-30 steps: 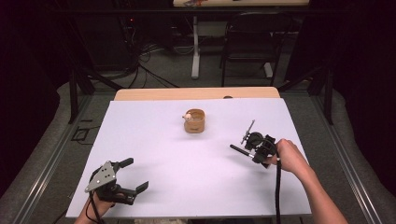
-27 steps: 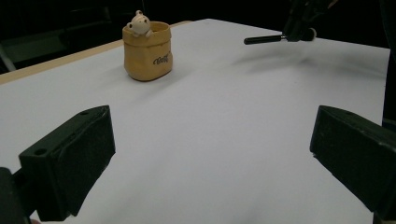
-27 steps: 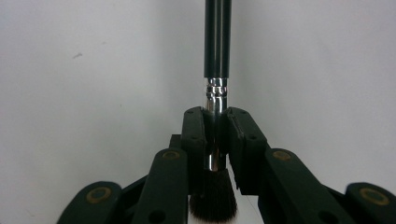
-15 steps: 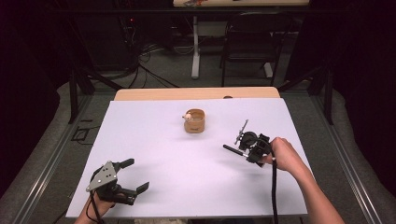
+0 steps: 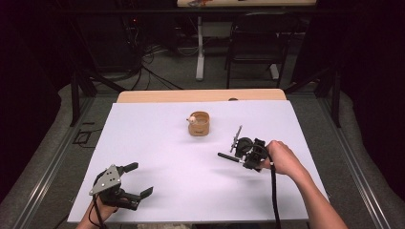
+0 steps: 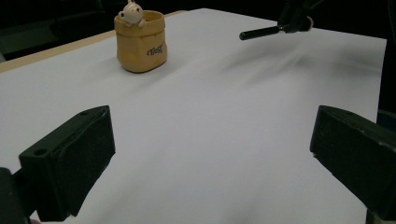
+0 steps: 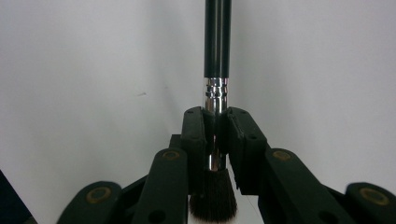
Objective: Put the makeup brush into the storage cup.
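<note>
One makeup brush [image 7: 217, 70], likely light and stiff with soft bristles, is clamped at its metal ferrule by the right hand-held gripper [image 5: 248, 153], near the small pot [image 5: 199, 124] and nearer the person. The left hand-held gripper [image 5: 125, 183] gapes empty, well apart from the pot.

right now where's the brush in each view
High view: the brush sits right of centre, held in the right tool, handle pointing left.
Left gripper view: its black handle crosses the top right.
Right gripper view: centre, clamped at the metal ferrule, bristles at the bottom.
Shared landmark: the white table cover.
</note>
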Tool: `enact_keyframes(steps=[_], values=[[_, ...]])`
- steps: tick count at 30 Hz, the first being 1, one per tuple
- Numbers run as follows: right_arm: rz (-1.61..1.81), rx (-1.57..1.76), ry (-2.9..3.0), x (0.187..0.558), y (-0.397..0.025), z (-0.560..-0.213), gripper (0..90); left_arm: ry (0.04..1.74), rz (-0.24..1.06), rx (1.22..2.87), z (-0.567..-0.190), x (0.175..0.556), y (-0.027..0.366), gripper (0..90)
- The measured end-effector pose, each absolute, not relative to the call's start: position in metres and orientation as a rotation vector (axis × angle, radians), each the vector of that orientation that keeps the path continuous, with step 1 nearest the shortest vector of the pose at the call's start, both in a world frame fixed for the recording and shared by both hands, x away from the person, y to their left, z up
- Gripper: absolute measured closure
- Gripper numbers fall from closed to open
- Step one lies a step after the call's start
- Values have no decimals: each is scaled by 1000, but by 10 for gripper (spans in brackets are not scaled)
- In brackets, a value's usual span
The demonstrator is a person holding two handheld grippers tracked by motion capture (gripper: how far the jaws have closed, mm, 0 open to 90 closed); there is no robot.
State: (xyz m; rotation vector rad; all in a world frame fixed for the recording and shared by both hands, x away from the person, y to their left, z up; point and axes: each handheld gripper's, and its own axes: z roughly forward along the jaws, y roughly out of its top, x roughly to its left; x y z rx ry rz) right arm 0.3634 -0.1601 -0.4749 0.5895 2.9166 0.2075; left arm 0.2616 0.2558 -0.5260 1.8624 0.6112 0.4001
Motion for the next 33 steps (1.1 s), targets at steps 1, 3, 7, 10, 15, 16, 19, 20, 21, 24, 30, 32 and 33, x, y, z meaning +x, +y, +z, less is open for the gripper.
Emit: enact_keyframes(steps=[1, 3, 7, 10, 15, 16, 19, 20, 21, 24, 30, 32, 33], values=[[213, 575, 2912, 363, -158, -475, 772, 606, 397, 1866, -526, 262, 256, 0], [201, 553, 2923, 362, -152, -475, 772, 600, 394, 1872, -526, 262, 255, 0], [204, 510, 2931, 362, -143, -473, 772, 599, 421, 1884, -524, 263, 253, 0], [212, 471, 2934, 361, -138, -472, 772, 594, 443, 1881, -522, 263, 251, 1], [209, 357, 2946, 356, -122, -472, 772, 606, 412, 1955, -518, 271, 238, 2], [209, 341, 2947, 356, -120, -472, 772, 598, 405, 1977, -517, 272, 235, 2], [208, 304, 2951, 354, -115, -473, 772, 599, 389, 2021, -515, 277, 228, 3], [203, 298, 2956, 354, -113, -473, 772, 591, 385, 2031, -514, 278, 226, 2], [206, 286, 2958, 353, -112, -474, 772, 589, 382, 2028, -513, 279, 224, 7], [207, 268, 2959, 352, -109, -473, 772, 581, 373, 2051, -510, 282, 220, 31], [217, 255, 2957, 348, -106, -471, 772, 577, 317, 2149, -502, 296, 201, 44], [214, 248, 2956, 348, -106, -472, 772, 572, 309, 2235, -500, 303, 188, 42], [217, 239, 2951, 347, -106, -472, 772, 565, 306, 2253, -500, 304, 184, 40]])
